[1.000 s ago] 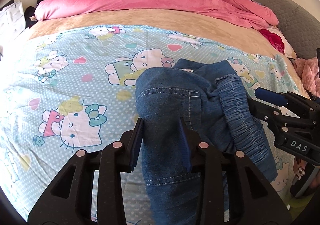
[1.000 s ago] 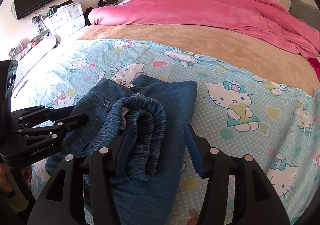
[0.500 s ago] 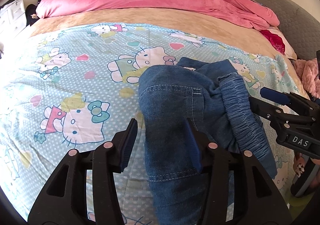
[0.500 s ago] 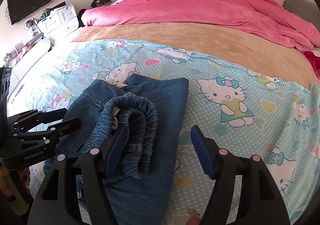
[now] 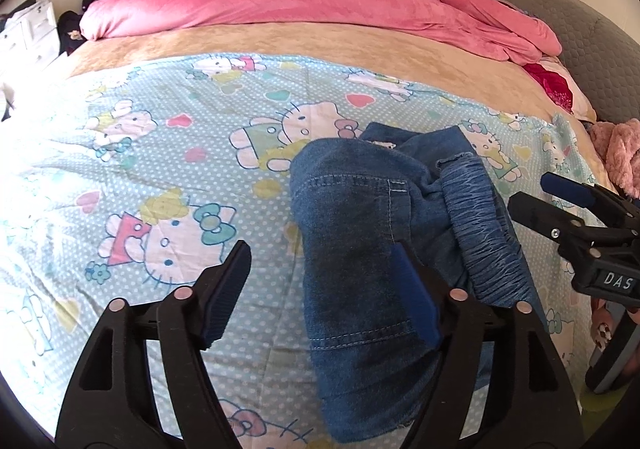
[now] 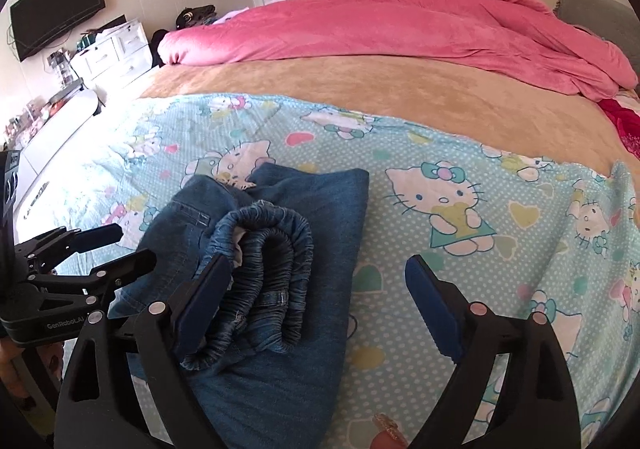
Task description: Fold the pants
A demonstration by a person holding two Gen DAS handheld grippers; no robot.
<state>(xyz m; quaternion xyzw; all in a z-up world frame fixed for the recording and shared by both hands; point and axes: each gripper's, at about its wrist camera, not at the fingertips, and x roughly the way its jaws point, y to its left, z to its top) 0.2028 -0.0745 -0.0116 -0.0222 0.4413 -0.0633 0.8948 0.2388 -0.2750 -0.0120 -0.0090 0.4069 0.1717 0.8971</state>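
The blue denim pants (image 5: 360,241) lie folded in a bundle on the cartoon-cat sheet (image 5: 152,169), with the gathered elastic waistband (image 6: 272,265) on top. My left gripper (image 5: 320,289) is open and empty, its right finger over the bundle's left part. My right gripper (image 6: 316,301) is open and empty, its left finger beside the waistband. The right gripper also shows at the right edge of the left wrist view (image 5: 576,205). The left gripper shows at the left of the right wrist view (image 6: 100,249).
A pink duvet (image 5: 320,1) is heaped across the far side of the bed, past a tan blanket (image 5: 280,41). A grey headboard (image 5: 592,49) is at the right. White drawers (image 6: 112,53) and a wall TV (image 6: 56,29) stand left of the bed.
Both grippers have opened wide and let go of the pants. They have drawn back a little, and the bundle now rests on the sheet.
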